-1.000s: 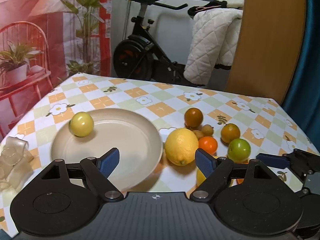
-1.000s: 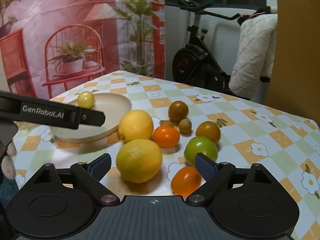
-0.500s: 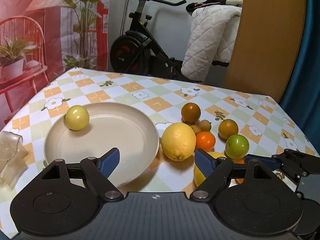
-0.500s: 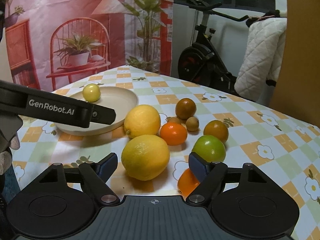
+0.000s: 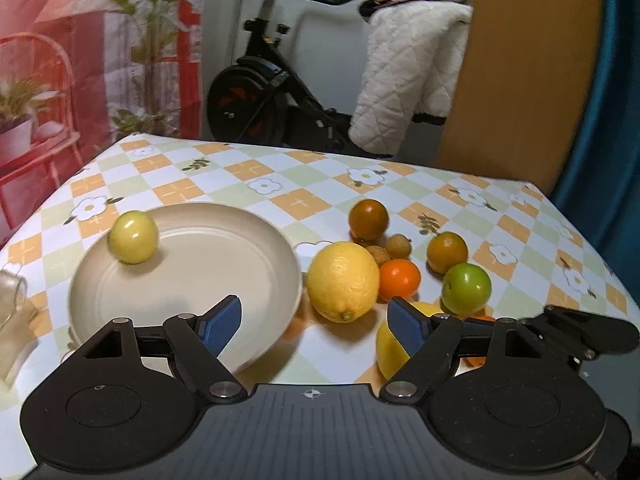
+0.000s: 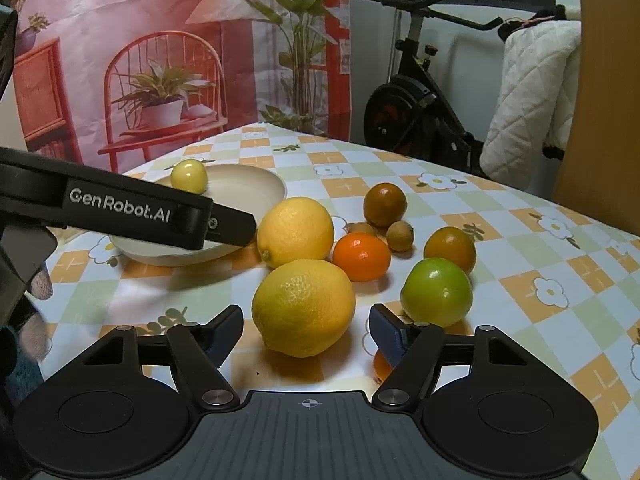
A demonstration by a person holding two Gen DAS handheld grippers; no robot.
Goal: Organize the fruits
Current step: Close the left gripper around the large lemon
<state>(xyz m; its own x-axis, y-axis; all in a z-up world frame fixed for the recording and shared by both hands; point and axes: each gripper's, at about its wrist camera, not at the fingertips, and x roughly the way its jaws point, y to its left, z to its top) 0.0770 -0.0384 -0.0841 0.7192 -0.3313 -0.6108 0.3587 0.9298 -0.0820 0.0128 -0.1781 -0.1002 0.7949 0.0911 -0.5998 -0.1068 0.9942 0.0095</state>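
Note:
A cream plate (image 5: pixel 120 312) lies at the left and holds one small yellow fruit (image 5: pixel 133 237). Right of it sit a lemon (image 5: pixel 343 281), an orange (image 5: pixel 399 279), a green apple (image 5: pixel 466 288) and two brownish oranges (image 5: pixel 368 219). My left gripper (image 5: pixel 314 322) hovers open in front of the plate's rim and that lemon; its jaws ease inward with nothing between them. My right gripper (image 6: pixel 307 324) straddles a second lemon (image 6: pixel 303 307). Its jaws are closing, and a thin gap shows on each side of the fruit. Another orange (image 6: pixel 382 364) is mostly hidden under its right finger.
Two small brown fruits (image 6: pixel 399 236) lie among the oranges. Crumpled clear plastic (image 5: pixel 12 308) sits at the table's left edge. A gloved hand (image 6: pixel 40 284) shows at the left. Beyond the far edge stand an exercise bike (image 5: pixel 264 92) and a wooden panel (image 5: pixel 520 80).
The right gripper's jaws have narrowed around the near lemon, and it has edged slightly closer. The left gripper has barely shifted.

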